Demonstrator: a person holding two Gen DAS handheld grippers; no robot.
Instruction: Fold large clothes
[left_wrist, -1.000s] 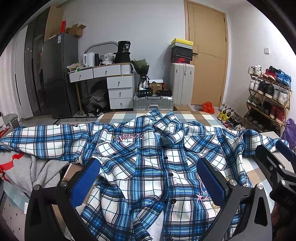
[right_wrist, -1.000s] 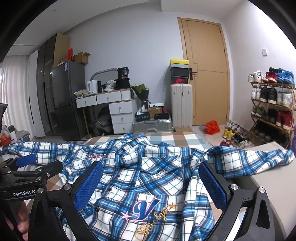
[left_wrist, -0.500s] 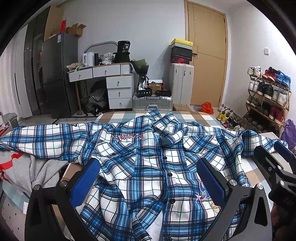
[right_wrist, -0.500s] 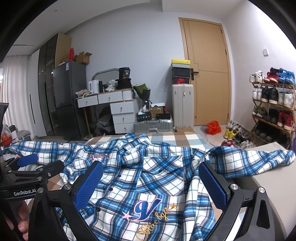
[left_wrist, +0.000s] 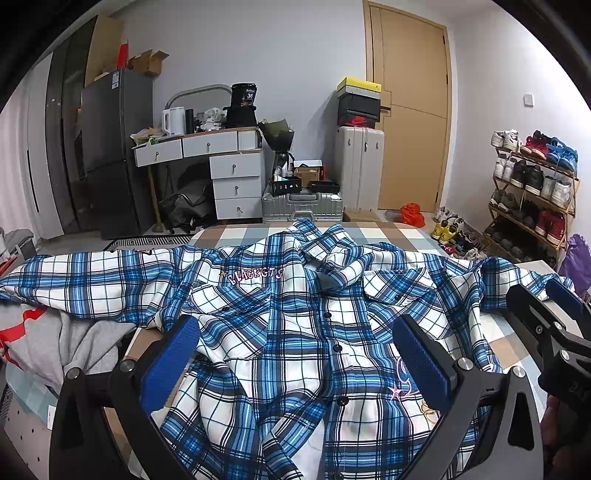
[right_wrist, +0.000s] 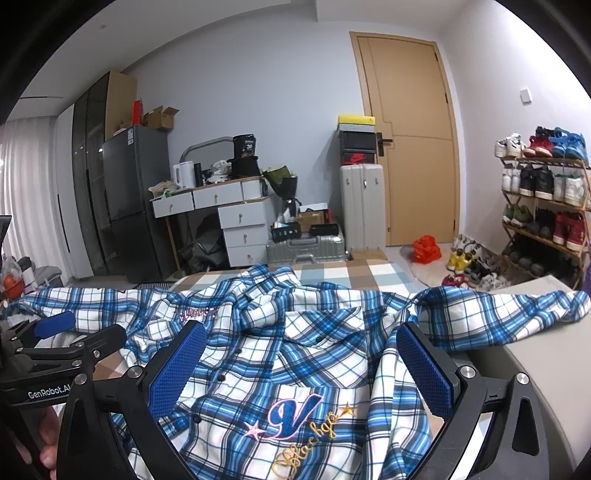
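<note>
- Two grippers are ready, and both have their jaws spread wide with nothing between the blue pads: the left gripper (left_wrist: 295, 354) and the right gripper (right_wrist: 301, 362) hover just over the near part of the shirt (left_wrist: 295, 317).
- The shirt lies face up on the bed (left_wrist: 388, 234), buttoned, with the collar at the far side and the hem near you. It is wrinkled in the middle, not flat.
- One sleeve goes out to the left and lies partly over a grey garment (left_wrist: 70, 343); the other sleeve (right_wrist: 509, 314) goes out to the right, onto the plain grey surface (right_wrist: 535, 369).
- You should, I think, flatten the body first. Take the hem at two points well apart, one in each gripper, and pull gently toward you until the button line is straight.
- Close the pads on one layer of cloth at the edge only. If you pinch deep in a wrinkle, you may catch both front and back together.
- Keep the left gripper away from the grey garment, so it does not come along with the left sleeve.
- Fold each sleeve in over the chest only after this, because a fold on wrinkled cloth will probably stay crooked.
- Watch the right sleeve: it lies near the edge of the bed and may slip down when you pull.
</note>
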